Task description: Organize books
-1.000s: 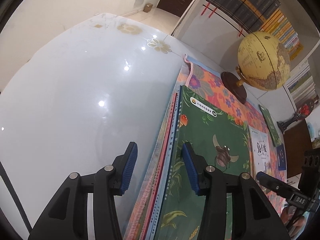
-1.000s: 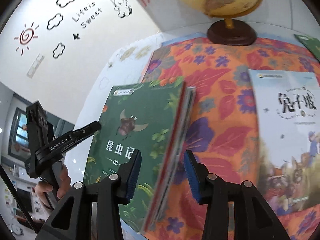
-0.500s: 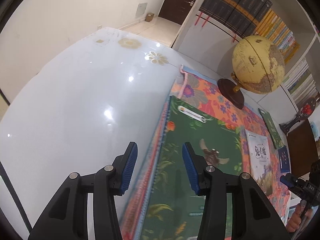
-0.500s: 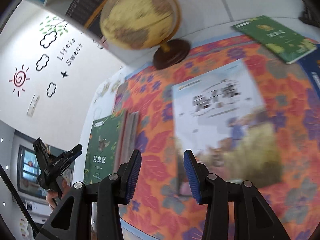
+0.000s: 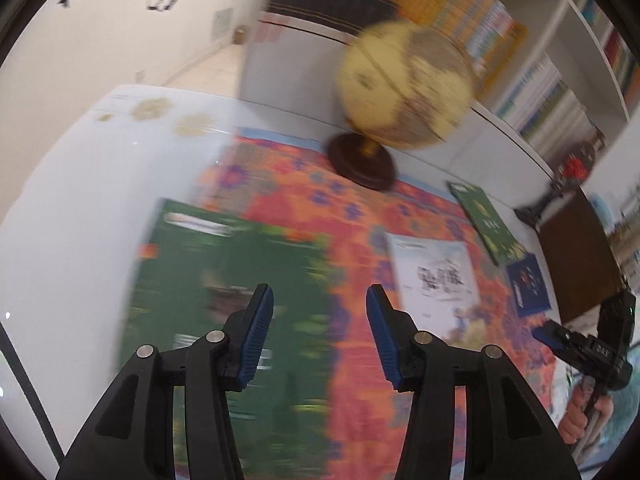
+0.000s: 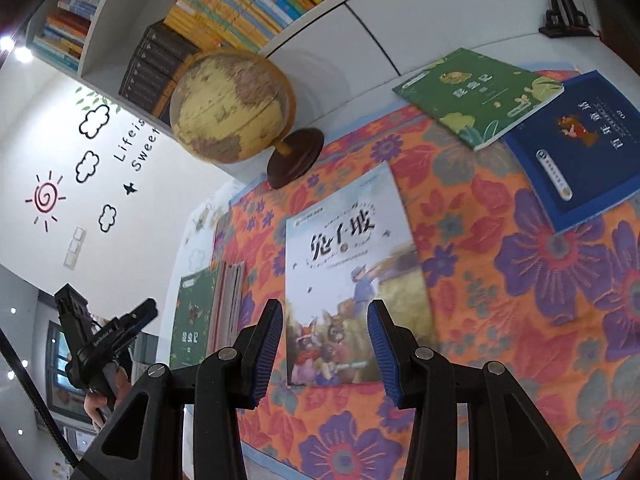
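Four loose or stacked book groups lie on a floral cloth of orange, red and purple, woven in texture, spread over a glossy white worktop. In the right wrist view, a pale illustrated book sits at centre, flat and rectangular; a green book at upper right touches a dark blue book just below it, their corners overlapping. At lower left a stack of books, green cover on top with several thin spines showing along its right edge, rests at the cloth's left border. One yellowish globe on a round dark wooden base stands at the cloth's upper edge.

The right gripper hangs over the pale book's lower half, blue ribbed pads apart, nothing between them. The left gripper, in a blurred view, has its jaws opening with nothing between them, above the stack's right edge. Bare cloth lies between the books.
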`<state>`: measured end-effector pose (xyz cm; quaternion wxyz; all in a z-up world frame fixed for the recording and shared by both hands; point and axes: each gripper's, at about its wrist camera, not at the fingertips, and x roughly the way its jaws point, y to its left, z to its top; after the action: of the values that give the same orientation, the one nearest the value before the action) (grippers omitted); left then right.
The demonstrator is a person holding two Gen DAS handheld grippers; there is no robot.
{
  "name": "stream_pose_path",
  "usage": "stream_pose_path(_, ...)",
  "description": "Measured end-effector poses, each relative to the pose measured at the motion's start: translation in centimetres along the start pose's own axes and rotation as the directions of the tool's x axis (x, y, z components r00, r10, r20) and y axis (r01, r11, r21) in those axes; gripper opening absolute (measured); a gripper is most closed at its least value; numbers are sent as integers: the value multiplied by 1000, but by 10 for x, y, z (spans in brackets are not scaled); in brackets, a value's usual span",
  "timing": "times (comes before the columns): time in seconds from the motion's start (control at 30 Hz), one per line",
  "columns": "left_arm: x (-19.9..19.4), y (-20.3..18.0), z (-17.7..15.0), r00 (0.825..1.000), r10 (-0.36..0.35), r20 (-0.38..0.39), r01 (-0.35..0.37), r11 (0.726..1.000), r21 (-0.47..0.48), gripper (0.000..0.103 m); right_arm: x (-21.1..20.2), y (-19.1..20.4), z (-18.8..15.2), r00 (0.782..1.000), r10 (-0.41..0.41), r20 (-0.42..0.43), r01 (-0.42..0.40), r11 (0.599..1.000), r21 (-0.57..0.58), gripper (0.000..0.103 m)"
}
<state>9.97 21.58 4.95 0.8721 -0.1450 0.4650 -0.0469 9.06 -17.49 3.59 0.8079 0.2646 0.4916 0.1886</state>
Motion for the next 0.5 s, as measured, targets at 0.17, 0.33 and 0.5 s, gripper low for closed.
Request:
stream_pose_path(0.17,27,-59,-4,998,-49,-47,51,998,37,46,6,-9,26,998,28,-51,-31,998,-56,44)
stream_pose_path(0.33,71,-97,-19,986,-103,-133,110,993,49,46,42,-51,31,989,-23,-149,24,1000,7,46)
stream_pose_path(0.5,116,-99,-30,964,-152,-219,158,987,9,46,64,-81,32,977,8,-212,8,997,73,46)
